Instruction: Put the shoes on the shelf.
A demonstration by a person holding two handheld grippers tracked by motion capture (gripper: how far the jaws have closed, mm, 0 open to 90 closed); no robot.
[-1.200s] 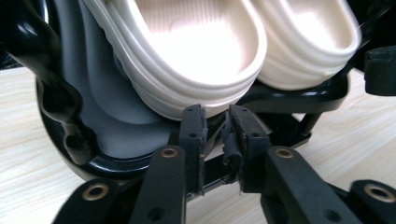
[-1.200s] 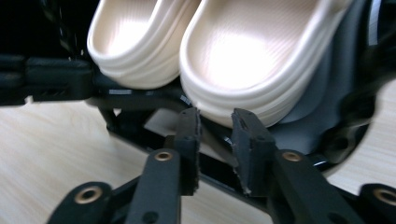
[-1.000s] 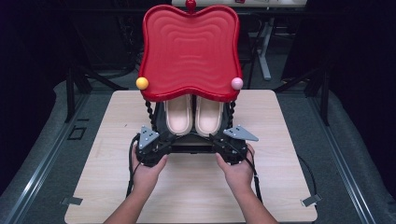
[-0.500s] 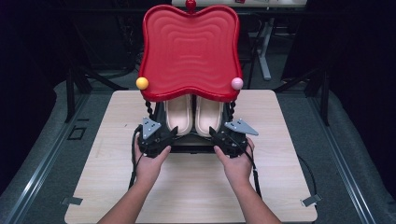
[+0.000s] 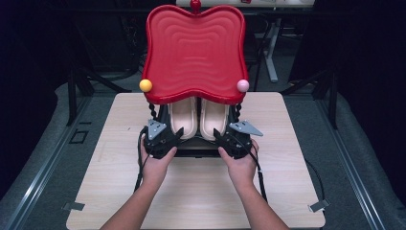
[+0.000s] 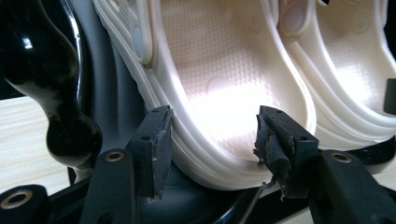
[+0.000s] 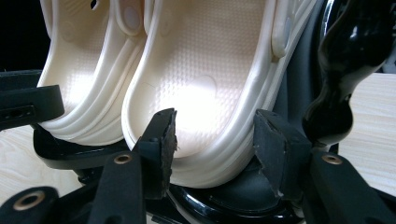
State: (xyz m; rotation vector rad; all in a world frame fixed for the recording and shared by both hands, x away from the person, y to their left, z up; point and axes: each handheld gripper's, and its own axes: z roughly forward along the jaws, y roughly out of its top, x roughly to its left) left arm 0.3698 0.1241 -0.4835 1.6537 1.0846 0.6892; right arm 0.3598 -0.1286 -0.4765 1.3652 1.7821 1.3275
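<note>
Two cream clogs (image 5: 198,117) sit side by side in the black stand (image 5: 191,149) at the middle of the table (image 5: 287,191), heels toward the person, toes tucked under the big red lid (image 5: 195,52) that rises behind the stand. A yellow ball (image 5: 145,85) and a pink ball (image 5: 243,86) mark the lid's lower corners.

Left claw (image 6: 212,140) is at the stand's near left corner, jaws spread wide after just opening. In the left gripper view the left clog's heel (image 6: 224,93) lies between the pads: the left pad is right at the outer rim, the other stands apart over the heel bed. No pinch there.

Right claw (image 7: 215,140) mirrors it at the stand's near right corner, jaws also just opened and spread. The right clog's heel (image 7: 205,93) sits between its pads, one inside the heel cup, one outside the wall, neither squeezing.

Black turned posts (image 6: 56,93) of the stand flank the clogs on both sides.
</note>
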